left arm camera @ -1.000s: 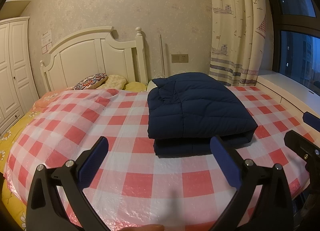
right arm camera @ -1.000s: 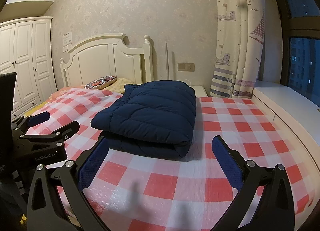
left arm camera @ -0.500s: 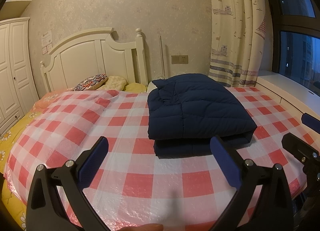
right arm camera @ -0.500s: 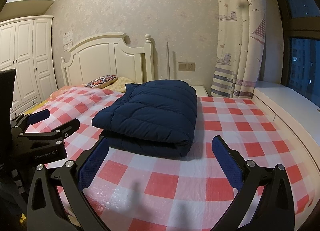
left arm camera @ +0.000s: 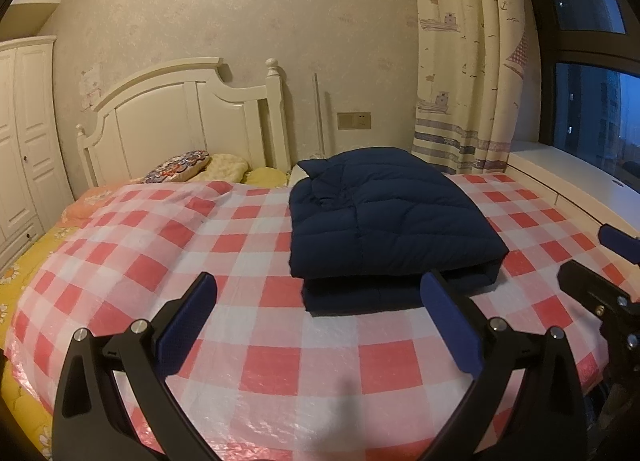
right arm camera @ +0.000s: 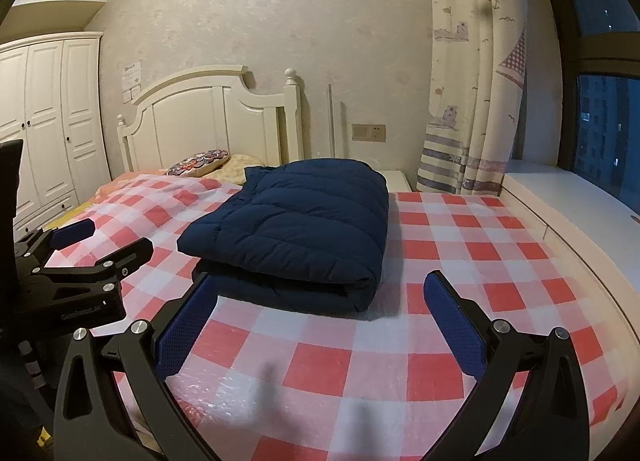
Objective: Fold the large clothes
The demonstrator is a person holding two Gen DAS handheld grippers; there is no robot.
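well, left gripper [left arm camera: 318, 315] & right gripper [right arm camera: 320, 313] both wide, empty, near folded jacket [left arm camera: 384, 217].

- Warm, dim indoor light is filling both views, giving the wall [left arm camera: 248, 21] ahead of each gripper a yellowish cast.
- The window [left arm camera: 592, 117], off to the right of the left gripper [left arm camera: 320, 313], is showing dark blue dusk and lending little light.
- Soft shadows are falling on the checked cover [right arm camera: 320, 381] just ahead of the right gripper [right arm camera: 320, 313].
- Fisheye distortion is bending the curtain [right arm camera: 472, 81] and darkening the corners.
- Focus is holding fairly sharp throughout, with slight grain.
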